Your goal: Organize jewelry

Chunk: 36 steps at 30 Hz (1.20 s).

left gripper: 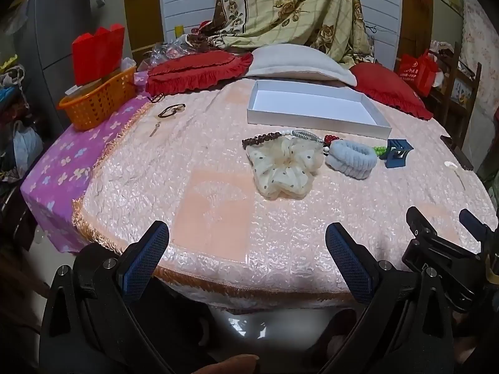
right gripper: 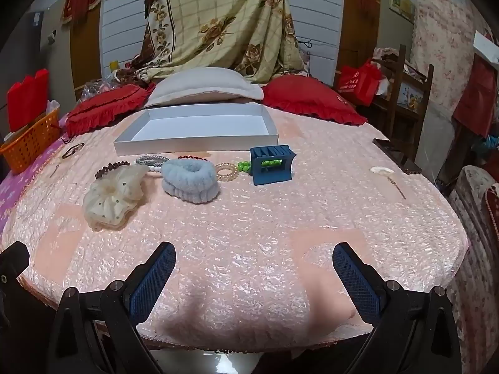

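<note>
Left hand-held gripper (left gripper: 246, 249) spread wide, nothing between the blue pads, hovering over the near edge of the bed (left gripper: 218, 218) and tilted downward. Right hand-held gripper (right gripper: 254, 268) likewise spread wide and empty, above the near edge of the pink quilted cover, also tilted down; seen in the left wrist view as a black frame at the lower right.

Further out, mid-bed, a row of small accessories. Cream dotted scrunchie (right gripper: 112, 199) at the left of the row. Just beside it a pale blue fluffy hair band (right gripper: 190, 180), touching a clear coiled hair tie (right gripper: 226, 171) on its right. Behind these, a dark brown bead bracelet (right gripper: 111, 167), a silvery bangle (right gripper: 152, 159) and a reddish bead string (right gripper: 193, 157), partly hidden. Green beads (right gripper: 244, 166) next to a blue hair claw (right gripper: 273, 164), standing upright at the right end of the row.

Behind the row, an open white box (right gripper: 196, 145), shallow and empty, lying flat near the pillows. Well apart to the right, a small white shell-like piece (right gripper: 382, 170) with a thin pin near it. Toward the left edge, a dark loop (right gripper: 73, 150) and a small key-like bit.

At the head, a white pillow (right gripper: 205, 85) between two red frilled cushions. Orange basket (left gripper: 96, 99) on the purple sheet at the left.
</note>
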Motion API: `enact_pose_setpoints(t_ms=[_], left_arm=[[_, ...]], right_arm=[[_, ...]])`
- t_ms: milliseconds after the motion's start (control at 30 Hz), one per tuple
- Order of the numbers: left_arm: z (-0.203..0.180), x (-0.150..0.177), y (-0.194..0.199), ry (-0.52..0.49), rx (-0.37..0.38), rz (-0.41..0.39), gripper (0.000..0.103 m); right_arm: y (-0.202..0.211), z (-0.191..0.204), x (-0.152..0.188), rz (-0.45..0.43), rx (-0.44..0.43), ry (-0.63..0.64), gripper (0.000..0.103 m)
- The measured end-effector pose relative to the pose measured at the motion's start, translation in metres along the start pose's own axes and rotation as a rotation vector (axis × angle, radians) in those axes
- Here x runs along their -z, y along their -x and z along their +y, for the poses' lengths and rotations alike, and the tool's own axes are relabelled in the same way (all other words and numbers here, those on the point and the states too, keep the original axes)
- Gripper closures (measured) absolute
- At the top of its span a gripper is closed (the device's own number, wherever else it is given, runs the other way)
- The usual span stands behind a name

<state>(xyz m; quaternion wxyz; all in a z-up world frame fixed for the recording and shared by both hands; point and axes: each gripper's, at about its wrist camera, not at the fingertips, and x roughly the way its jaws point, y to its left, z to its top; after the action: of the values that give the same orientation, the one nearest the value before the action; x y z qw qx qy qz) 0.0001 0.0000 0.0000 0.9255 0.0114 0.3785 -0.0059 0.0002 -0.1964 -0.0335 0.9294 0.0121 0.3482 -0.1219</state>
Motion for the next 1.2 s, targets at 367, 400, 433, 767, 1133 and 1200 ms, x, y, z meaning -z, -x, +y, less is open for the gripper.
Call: enact_pose_setpoints(t_ms=[367,400,433,767,1133,1200], left_arm=[[-0.0006,0.0053,-0.0024,-0.007,-0.016,0.015,0.002],[0.0012,0.0068,-0.0041,-0.006,-0.018,0.018,0.002],[0.0000,0.0055,-0.0039,-0.009,-0.023,0.021,0.002],[0.0017,0.0066,-0.0067,-0.007,-0.046,0.039,0.002],[0.0038,0.0071,-0.0096,-0.007,-0.056,0.058,0.002],[0.0038,0.0072,-0.0096,-0.007,-0.056,0.057,0.002]], right_arm=[[-0.0014,-0.0002,0.0018,0.016,-0.014,-0.014,0.003],[-0.0011,0.0002,0.0020,0.016,-0.015,-0.014,0.003],[-0.0025,-0.0012,0.0031,0.018,-0.016,-0.014,0.003],[-0.0047,0.0000,0.0020,0.029,-0.015,-0.014,0.003],[-0.0061,0.0015,0.0037,0.035,-0.017,-0.013,0.003],[-0.0061,0.0014,0.0037,0.035,-0.016,-0.014,0.003]])
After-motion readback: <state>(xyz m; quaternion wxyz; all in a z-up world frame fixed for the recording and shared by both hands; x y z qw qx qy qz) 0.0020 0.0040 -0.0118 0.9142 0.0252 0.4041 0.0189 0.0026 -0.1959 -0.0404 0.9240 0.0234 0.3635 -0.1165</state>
